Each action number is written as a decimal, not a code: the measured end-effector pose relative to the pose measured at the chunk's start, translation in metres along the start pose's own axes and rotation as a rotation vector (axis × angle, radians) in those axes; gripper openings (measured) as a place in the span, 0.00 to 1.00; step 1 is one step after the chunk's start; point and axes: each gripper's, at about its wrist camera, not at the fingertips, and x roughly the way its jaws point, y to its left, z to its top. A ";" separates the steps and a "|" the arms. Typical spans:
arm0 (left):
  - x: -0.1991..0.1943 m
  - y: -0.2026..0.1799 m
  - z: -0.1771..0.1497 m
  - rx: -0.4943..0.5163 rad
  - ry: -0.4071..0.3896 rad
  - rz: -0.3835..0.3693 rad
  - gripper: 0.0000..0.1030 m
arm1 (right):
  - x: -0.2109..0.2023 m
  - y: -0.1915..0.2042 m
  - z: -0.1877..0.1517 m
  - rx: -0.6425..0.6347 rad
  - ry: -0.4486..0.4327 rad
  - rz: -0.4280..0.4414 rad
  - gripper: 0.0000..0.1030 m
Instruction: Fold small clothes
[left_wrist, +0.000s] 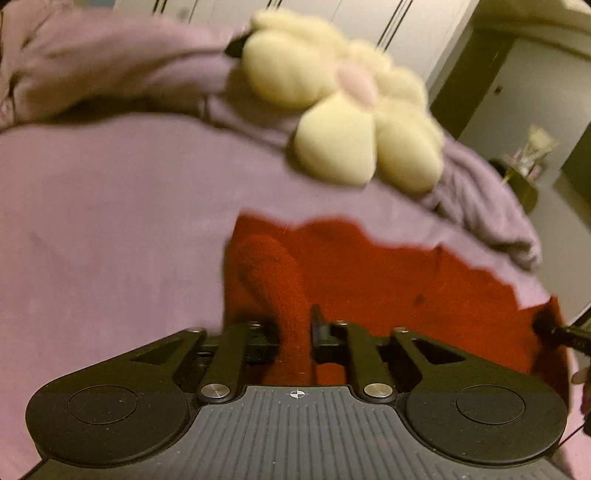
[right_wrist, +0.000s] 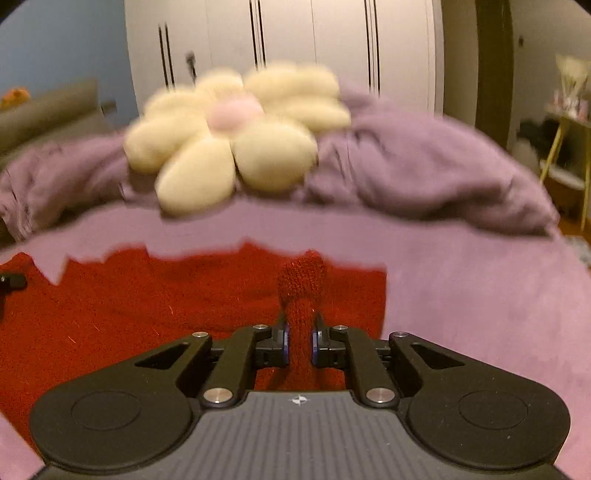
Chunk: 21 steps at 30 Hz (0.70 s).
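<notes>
A red fuzzy knit garment (left_wrist: 388, 280) lies spread on the lilac bed sheet (left_wrist: 110, 221). My left gripper (left_wrist: 293, 328) is shut on a bunched fold of the garment's left edge, which rises between its jaws. In the right wrist view the same red garment (right_wrist: 147, 306) fills the lower left. My right gripper (right_wrist: 300, 339) is shut on a raised tuft of the garment's right edge. The right gripper's tip also shows at the far right of the left wrist view, and the left gripper's tip (right_wrist: 13, 281) at the left edge of the right wrist view.
A cream flower-shaped plush cushion (left_wrist: 343, 107) lies behind the garment on a rumpled lilac duvet (right_wrist: 424, 173). White wardrobe doors (right_wrist: 314, 44) stand beyond the bed. A small yellow-legged side table (right_wrist: 565, 147) stands to the right of the bed.
</notes>
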 end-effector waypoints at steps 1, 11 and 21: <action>0.001 0.004 -0.005 0.003 -0.001 -0.011 0.28 | 0.004 0.000 -0.004 -0.007 0.015 -0.004 0.16; -0.049 -0.035 0.042 0.157 -0.242 -0.012 0.10 | -0.038 0.020 0.031 -0.146 -0.229 -0.101 0.07; 0.065 -0.037 0.045 0.123 -0.158 0.317 0.13 | 0.080 0.030 0.054 -0.058 -0.091 -0.266 0.07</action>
